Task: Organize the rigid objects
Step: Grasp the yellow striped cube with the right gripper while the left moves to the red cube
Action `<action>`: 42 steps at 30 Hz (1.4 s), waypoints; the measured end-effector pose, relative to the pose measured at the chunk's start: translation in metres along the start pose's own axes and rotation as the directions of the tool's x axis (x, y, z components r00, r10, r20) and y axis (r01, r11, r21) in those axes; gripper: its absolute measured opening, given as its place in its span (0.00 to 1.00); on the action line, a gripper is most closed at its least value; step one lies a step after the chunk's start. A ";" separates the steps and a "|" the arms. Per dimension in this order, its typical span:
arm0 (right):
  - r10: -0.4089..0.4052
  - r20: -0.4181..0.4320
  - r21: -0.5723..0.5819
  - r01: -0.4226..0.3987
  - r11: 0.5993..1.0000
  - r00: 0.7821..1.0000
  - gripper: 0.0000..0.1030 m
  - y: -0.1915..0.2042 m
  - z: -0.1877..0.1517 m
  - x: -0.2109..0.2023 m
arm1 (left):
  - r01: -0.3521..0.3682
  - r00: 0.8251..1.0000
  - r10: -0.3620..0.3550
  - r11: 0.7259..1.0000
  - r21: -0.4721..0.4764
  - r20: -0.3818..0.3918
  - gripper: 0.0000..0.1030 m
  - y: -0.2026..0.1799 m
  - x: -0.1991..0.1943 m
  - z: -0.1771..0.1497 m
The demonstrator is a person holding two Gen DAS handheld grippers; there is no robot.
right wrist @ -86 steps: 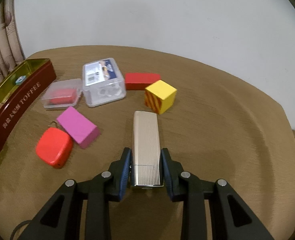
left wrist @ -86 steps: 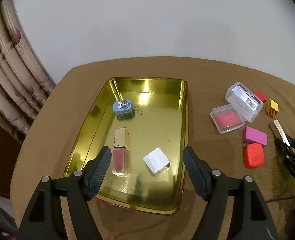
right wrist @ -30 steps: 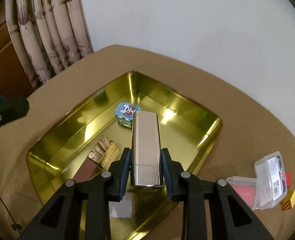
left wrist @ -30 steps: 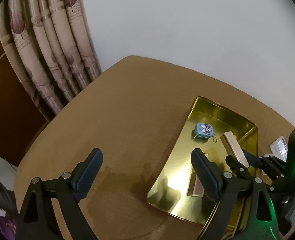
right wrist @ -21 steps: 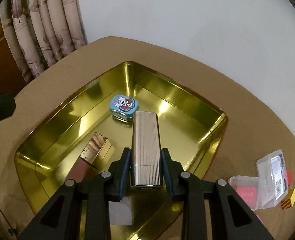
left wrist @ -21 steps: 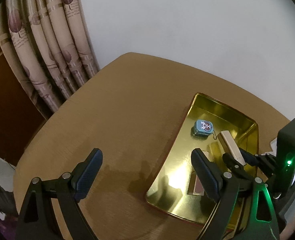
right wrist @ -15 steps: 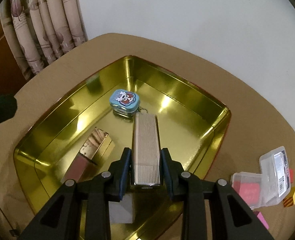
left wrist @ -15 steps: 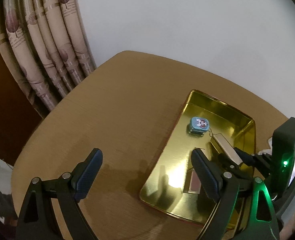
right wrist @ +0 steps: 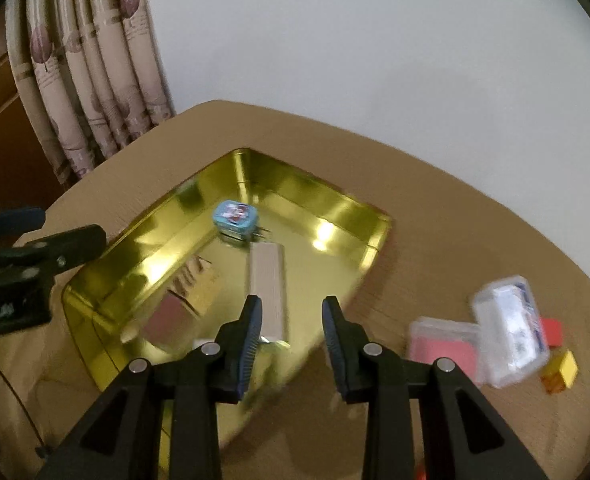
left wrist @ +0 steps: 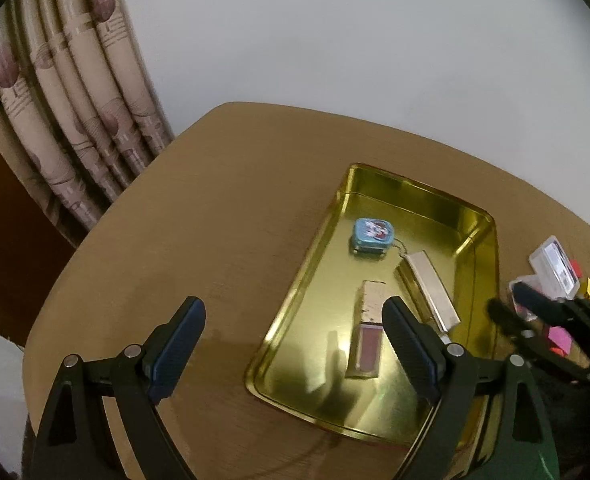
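Note:
A gold tin tray [left wrist: 299,296] [right wrist: 371,248] sits on the round brown table. In it lie a ribbed pale-gold case [left wrist: 431,288] [right wrist: 269,280], a small blue tin [left wrist: 373,234] [right wrist: 235,216] and a lipstick [left wrist: 367,332] [right wrist: 183,300]. My right gripper [right wrist: 291,308] hangs over the tray's near right edge, its jaws a narrow gap apart with nothing between them; the case lies just beyond its left finger. In the left wrist view the right gripper [left wrist: 509,300] is right of the tray. My left gripper [left wrist: 291,312] is wide open and empty over the tray's left rim.
Right of the tray stand a clear plastic box with a raised lid [right wrist: 507,340] [left wrist: 553,264], a red block [right wrist: 553,332], a yellow cube [right wrist: 561,372] and a pink block [left wrist: 559,338]. Curtains [left wrist: 55,120] hang beyond the table's left edge.
The right gripper set the gold case down in the tray, let go of it and drew back to the right. The left gripper drifted slightly; its jaws stayed wide.

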State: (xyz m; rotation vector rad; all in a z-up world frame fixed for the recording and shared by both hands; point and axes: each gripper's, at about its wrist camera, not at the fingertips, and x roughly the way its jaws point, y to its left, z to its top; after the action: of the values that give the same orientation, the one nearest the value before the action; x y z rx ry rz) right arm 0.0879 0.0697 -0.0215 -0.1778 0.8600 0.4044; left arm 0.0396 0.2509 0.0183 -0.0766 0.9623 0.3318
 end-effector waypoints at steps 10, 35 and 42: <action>-0.205 -0.019 0.137 0.205 0.969 0.979 0.33 -0.119 -0.044 -0.042 | 0.021 1.000 -0.021 0.996 0.085 0.006 0.86 -0.033 -0.008 -0.010; -0.391 -0.134 0.415 0.409 0.812 0.911 0.43 -0.219 -0.080 0.011 | 0.111 0.994 -0.110 0.963 0.244 -0.014 0.87 -0.101 -0.021 -0.035; -0.391 -0.098 0.380 0.397 0.835 0.915 0.37 -0.221 -0.098 0.003 | 0.121 0.993 -0.118 0.950 0.287 -0.028 0.87 -0.124 -0.023 -0.045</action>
State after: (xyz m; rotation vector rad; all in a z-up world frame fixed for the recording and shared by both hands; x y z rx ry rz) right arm 0.1130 -0.1612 -0.0890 0.0175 0.8782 -0.1639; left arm 0.0304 0.1187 0.0010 0.1301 1.0029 0.0764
